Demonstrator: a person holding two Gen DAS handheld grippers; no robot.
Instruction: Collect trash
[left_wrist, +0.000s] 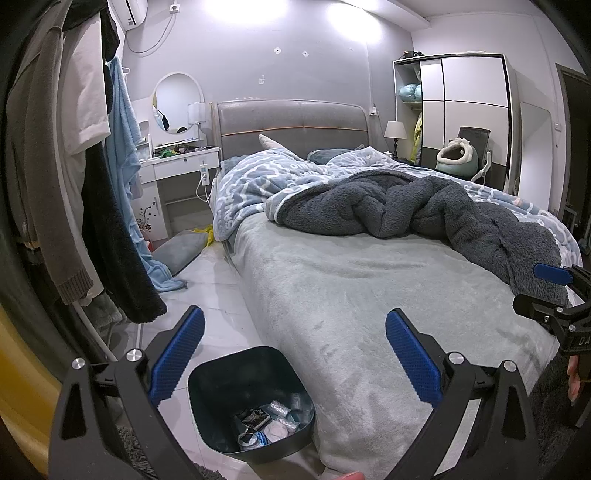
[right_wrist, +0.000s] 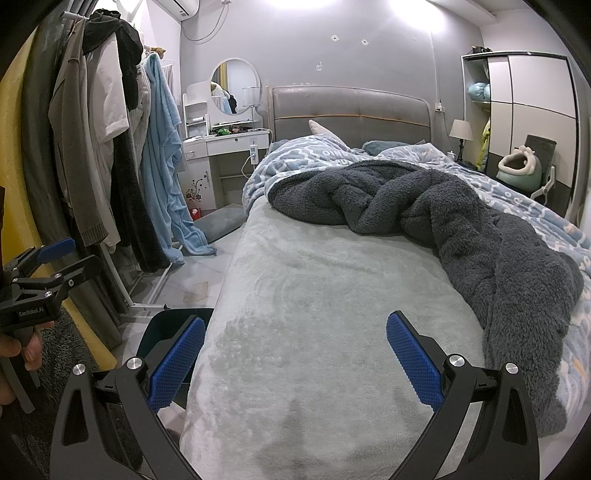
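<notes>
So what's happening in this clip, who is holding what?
A person stands at the foot of a bed with a gripper in each hand. The left gripper and the right gripper both have their jaws open and empty. A dark bin on the floor beside the bed already holds some trash.

Room's lit fine, cool and even, by ceiling lights (left_wrist: 236, 11) that blow out to pure white glare up top. Shadows stay soft. Heavy fisheye bending, black corners at the edges, otherwise pretty sharp.
</notes>
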